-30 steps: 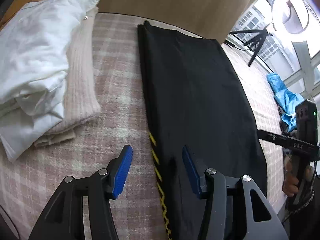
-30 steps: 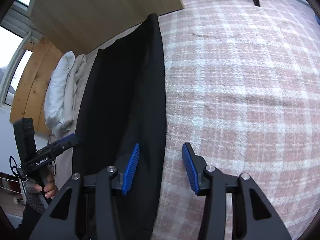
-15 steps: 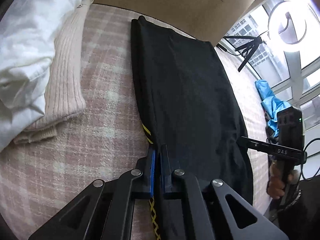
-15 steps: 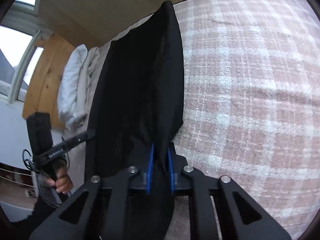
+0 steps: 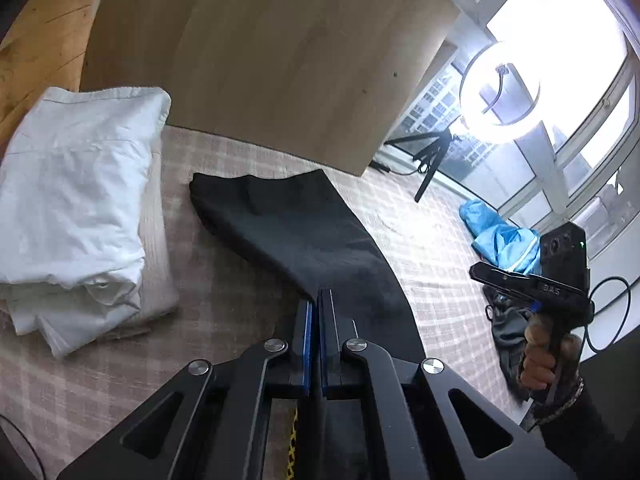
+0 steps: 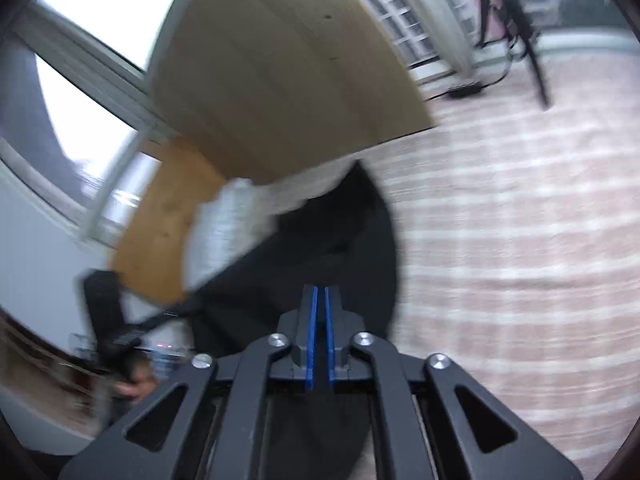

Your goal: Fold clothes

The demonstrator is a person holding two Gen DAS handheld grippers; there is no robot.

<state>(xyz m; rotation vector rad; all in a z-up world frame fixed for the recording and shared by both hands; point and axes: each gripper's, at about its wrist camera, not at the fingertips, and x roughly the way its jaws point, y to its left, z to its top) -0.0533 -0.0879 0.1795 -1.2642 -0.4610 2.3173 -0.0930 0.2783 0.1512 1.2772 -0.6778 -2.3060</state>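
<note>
Black cloth: the black garment (image 5: 304, 240) is pinched at its near hem by both claws, one near each near corner, and hangs from them in a slope down to the bed.
Left gripper (image 5: 319, 300): jaws pressed together on the hem at the side with the yellow-striped trim (image 5: 294, 440); no gap shows between the blue pads.
Right gripper (image 6: 320, 300): jaws narrow and clamped on the other corner of the same hem; they have just eased a shade apart, yet dark cloth fills the slot between them (the view is smeared, so the exact bite is hard to read).
Step in hand: the near end is lifted off the plaid bedcover (image 5: 224, 280), judged to be the start of a fold toward the far end.
Garment's far end: rests on the cover close under the wooden headboard (image 5: 272, 60), rumpled at its far edge.
Next move calls for: carrying both corners forward together, level with each other, so that the near hem lands square on the far hem; the right grip looks the looser one and may slip.
In the way: the folded white clothes (image 5: 76, 200), stacked on a pale knit piece, lie just beside the garment on the left.
Further off: blue fabric (image 5: 500, 240) lies to the right near the window, well apart; a ring light (image 5: 500, 92) on a tripod stands beyond.
</note>
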